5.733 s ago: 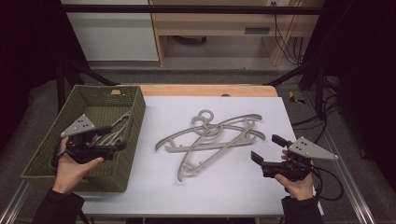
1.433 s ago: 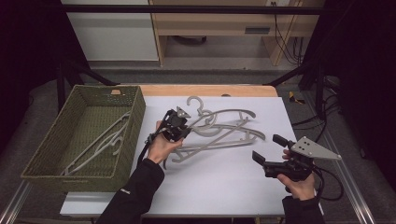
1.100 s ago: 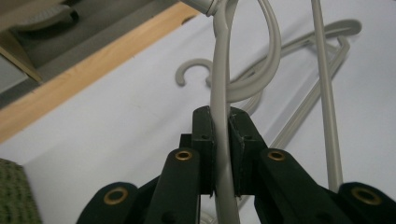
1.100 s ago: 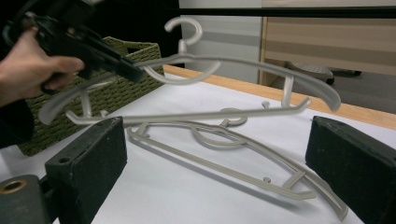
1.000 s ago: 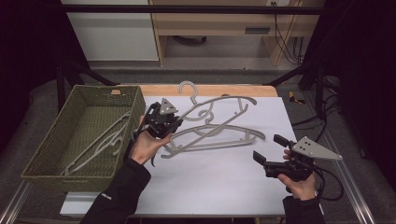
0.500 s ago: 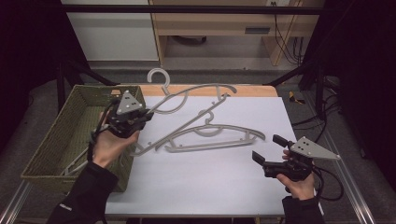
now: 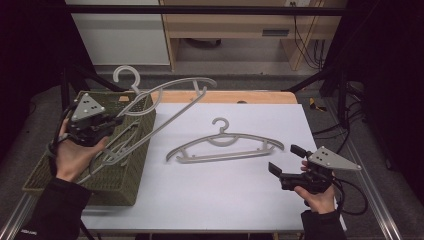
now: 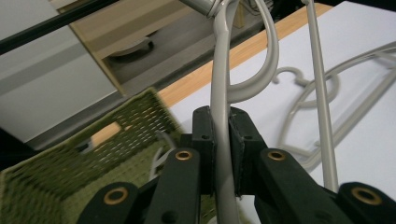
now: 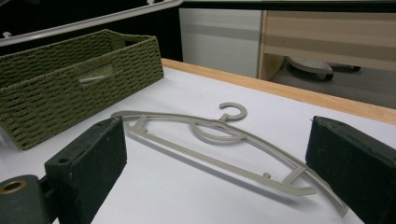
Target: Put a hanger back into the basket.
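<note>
Over the basket [image 7: 132,172], the left hand-held gripper [image 7: 116,120] pinches 1 grey hanger [image 7: 165,90]; the right hand-held gripper [image 7: 282,165] is spread.

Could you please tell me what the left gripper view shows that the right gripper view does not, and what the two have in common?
The left gripper view shows the left gripper shut on the raised hanger, gripping it just below the hook. The right gripper view shows the right gripper with its jaws wide apart and nothing between them. Both show the green basket and the hanger lying on the white table.
</note>
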Demonstrator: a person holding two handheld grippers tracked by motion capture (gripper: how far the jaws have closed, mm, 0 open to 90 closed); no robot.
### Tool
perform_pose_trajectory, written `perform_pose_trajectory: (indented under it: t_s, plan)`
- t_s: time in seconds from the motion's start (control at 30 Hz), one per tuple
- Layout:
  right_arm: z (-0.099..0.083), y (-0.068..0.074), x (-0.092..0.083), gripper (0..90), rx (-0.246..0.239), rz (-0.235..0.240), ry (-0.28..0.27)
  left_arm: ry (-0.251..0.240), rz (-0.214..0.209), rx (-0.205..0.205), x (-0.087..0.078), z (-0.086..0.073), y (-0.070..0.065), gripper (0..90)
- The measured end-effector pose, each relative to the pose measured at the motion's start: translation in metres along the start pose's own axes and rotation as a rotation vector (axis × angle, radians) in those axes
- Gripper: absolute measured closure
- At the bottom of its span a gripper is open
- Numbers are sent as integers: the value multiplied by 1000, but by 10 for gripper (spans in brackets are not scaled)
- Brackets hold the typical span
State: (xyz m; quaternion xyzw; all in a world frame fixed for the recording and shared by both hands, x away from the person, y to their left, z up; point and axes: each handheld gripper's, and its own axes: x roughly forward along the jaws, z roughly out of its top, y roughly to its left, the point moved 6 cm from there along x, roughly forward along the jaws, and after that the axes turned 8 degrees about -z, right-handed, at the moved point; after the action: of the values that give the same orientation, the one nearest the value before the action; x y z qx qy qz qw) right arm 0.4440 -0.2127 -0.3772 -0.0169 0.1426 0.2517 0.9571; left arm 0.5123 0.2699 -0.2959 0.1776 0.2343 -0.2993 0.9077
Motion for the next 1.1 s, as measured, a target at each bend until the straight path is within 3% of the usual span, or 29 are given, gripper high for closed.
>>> perform_pose_trajectory:
  t_s: [0.47, 0.7, 0.8, 0.9, 1.1]
  plan:
    - [-2, 0, 3, 54, -6, -2, 9, -4, 67, -72, -27, -45, 59, 822]
    - [-2, 0, 4, 54, -3, -5, 12, 5, 100, -84, -33, -63, 84, 822]
    - [-3, -1, 4, 54, -2, -6, 15, 11, 113, -110, -34, -73, 96, 822]
    - [-3, -1, 4, 54, -4, -7, 15, 18, 120, -127, -36, -83, 104, 822]
    - [-4, -1, 6, 54, -4, -7, 20, 45, 155, -124, -35, -99, 114, 822]
